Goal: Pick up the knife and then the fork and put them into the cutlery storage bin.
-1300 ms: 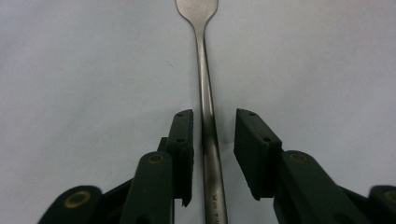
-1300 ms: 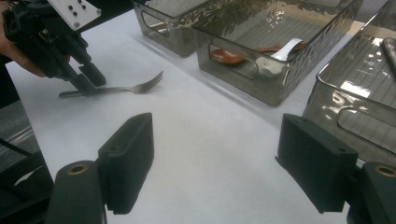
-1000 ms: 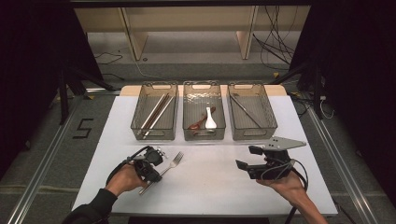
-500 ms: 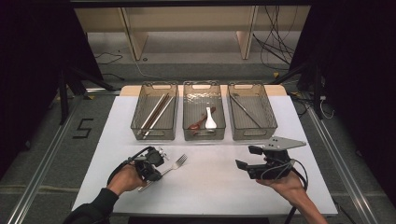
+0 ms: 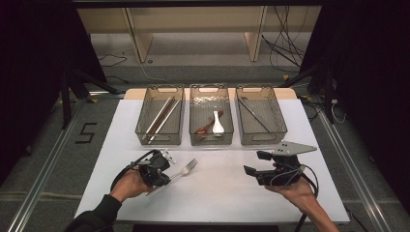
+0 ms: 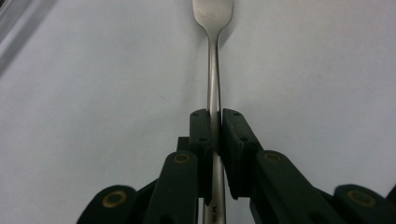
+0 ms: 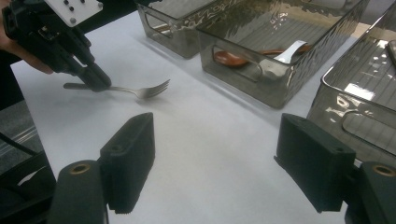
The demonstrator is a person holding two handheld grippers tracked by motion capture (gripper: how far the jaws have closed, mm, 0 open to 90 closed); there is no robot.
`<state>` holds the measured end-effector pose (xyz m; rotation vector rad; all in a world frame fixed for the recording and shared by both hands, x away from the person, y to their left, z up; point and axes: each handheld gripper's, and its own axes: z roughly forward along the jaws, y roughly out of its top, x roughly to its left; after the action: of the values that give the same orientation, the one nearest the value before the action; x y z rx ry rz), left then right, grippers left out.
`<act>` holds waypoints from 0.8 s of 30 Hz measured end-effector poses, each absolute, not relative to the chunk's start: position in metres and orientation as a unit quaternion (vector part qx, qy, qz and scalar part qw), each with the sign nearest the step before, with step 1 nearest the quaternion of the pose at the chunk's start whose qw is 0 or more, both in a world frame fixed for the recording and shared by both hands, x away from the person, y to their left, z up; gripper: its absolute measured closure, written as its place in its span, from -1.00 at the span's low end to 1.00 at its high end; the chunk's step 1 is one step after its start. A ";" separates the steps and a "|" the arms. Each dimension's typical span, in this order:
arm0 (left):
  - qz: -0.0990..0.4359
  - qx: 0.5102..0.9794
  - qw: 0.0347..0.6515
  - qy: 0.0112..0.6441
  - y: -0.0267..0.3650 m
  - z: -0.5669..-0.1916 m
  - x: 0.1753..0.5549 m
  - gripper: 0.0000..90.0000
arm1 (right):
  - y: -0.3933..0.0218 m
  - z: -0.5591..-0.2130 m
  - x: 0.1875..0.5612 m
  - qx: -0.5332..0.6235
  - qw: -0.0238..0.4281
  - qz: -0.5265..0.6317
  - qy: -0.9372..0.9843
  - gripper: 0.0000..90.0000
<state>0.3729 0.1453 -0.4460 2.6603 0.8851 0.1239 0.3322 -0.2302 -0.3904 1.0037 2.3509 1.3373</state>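
Note:
A silver fork (image 6: 214,70) lies on the white table (image 5: 217,193), tines pointing away from my left gripper (image 6: 215,126). That gripper is shut on the fork's handle, one pad on each side. From above, the left gripper (image 5: 167,175) sits at the near left with the fork (image 5: 187,167) sticking out to the upper right. My right gripper (image 5: 255,163) is held at the near right, open with nothing between its pads (image 7: 133,154). From the right gripper view, the left gripper (image 7: 95,79) and the fork (image 7: 140,91) show farther off.
Three translucent bins stand in a row at the back. The left bin (image 5: 145,126) holds chopsticks, the middle bin (image 5: 211,139) a white spoon and a brown spoon, and the right bin (image 5: 278,126) a dark thin stick. Bare white table lies between the grippers.
The left gripper and the fork have shifted slightly to the right. The right gripper has stayed where it was, open.

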 end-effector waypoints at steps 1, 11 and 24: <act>0.041 0.936 0.166 0.309 0.145 -0.445 0.373 0.83 | -0.230 -0.390 0.332 0.345 0.128 0.460 0.808 -0.36; 0.022 0.939 0.202 0.276 0.127 -0.424 0.360 0.83 | -0.215 -0.390 0.330 0.312 0.119 0.465 0.820 -0.36; -0.011 0.952 0.208 0.222 0.095 -0.412 0.345 0.83 | -0.156 -0.396 0.317 0.188 0.107 0.440 0.872 -0.36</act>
<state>0.3455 0.0953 -0.4124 2.6512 0.6192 -0.0295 0.3169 -0.1562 -0.3958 0.5549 2.5670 1.2946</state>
